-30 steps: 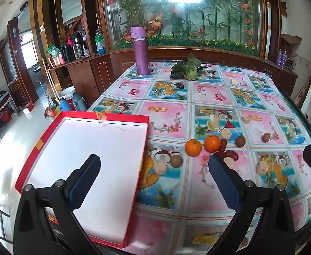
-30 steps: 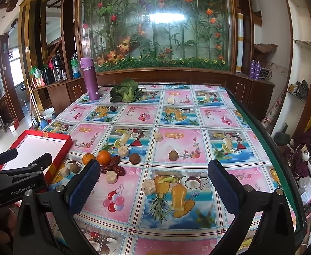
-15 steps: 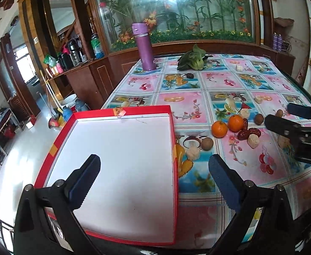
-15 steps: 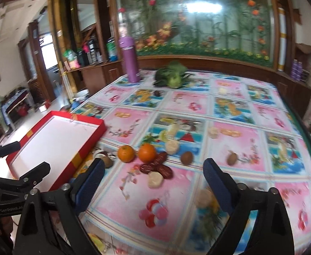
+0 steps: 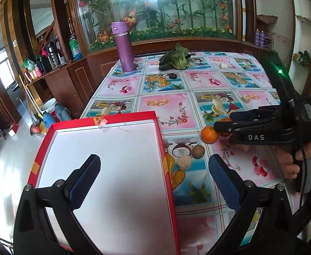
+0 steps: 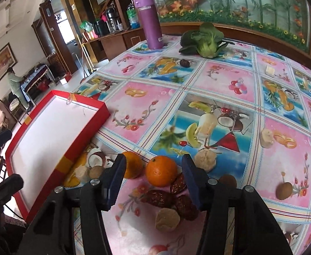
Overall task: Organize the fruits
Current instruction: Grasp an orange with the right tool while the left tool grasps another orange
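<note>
On the fruit-print surface (image 6: 197, 97), the right gripper (image 6: 154, 170) straddled an orange (image 6: 161, 171), jaws unclenched; closing seemed next, the left gripper (image 5: 153, 176) gaping over the red tray (image 5: 168, 170).

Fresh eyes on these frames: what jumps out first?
The red tray with its bare white floor, at the table's left edge under the open left gripper. Then two oranges side by side; the right gripper stands open around the right-hand orange, with dark red dates just in front. At the far end, a purple flask and a leafy green vegetable.
</note>
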Demonstrator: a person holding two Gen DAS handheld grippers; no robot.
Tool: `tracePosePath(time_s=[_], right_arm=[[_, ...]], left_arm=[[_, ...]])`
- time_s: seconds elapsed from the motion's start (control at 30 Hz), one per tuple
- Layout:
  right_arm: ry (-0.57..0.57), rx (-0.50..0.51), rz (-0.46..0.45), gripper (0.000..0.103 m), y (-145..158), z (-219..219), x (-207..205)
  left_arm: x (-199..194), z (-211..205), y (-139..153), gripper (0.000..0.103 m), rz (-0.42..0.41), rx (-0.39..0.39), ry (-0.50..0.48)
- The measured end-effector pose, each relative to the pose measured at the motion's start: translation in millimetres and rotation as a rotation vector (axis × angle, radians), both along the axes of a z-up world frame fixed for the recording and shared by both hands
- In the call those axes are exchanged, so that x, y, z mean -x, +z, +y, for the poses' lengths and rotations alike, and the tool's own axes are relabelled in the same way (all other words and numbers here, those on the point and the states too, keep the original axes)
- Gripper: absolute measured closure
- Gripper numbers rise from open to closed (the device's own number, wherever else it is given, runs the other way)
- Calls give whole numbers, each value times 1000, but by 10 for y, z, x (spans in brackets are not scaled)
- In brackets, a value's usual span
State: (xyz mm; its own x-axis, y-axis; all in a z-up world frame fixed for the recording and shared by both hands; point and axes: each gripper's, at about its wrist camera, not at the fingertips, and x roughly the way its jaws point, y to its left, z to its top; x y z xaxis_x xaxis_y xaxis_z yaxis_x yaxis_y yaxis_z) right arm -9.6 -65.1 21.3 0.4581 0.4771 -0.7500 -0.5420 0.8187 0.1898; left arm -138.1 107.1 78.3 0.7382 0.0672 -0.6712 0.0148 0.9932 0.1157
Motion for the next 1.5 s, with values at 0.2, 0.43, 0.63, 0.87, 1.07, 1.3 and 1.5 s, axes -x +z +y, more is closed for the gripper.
tracePosePath(time_s=[0.2, 0.43, 0.63, 0.87, 1.07, 1.3, 1.5], right_arm=[[11, -26, 8, 56, -54, -27, -69], [47, -57, 50, 63, -78, -177, -139], [87, -26, 35, 63, -90, -149, -144], [88, 73, -19, 64, -105, -21, -127], [85, 37, 8, 72, -103, -58, -159], [-34, -301, 66, 72, 212, -655, -365], [-172, -528, 142, 72, 250, -1106, -559]], left_arm=[[-115, -150, -38, 2, 24, -64, -53], [-251, -192, -5, 1, 54, -101, -74], [-203, -194, 12, 2, 63, -160, -83], [-34, -159, 40, 2, 65, -177, -87], [-84, -274, 68, 2, 66, -182, -128], [-564, -645, -76, 1, 156, -195, -243], [-970, -910, -341, 4, 241, -233, -294]])
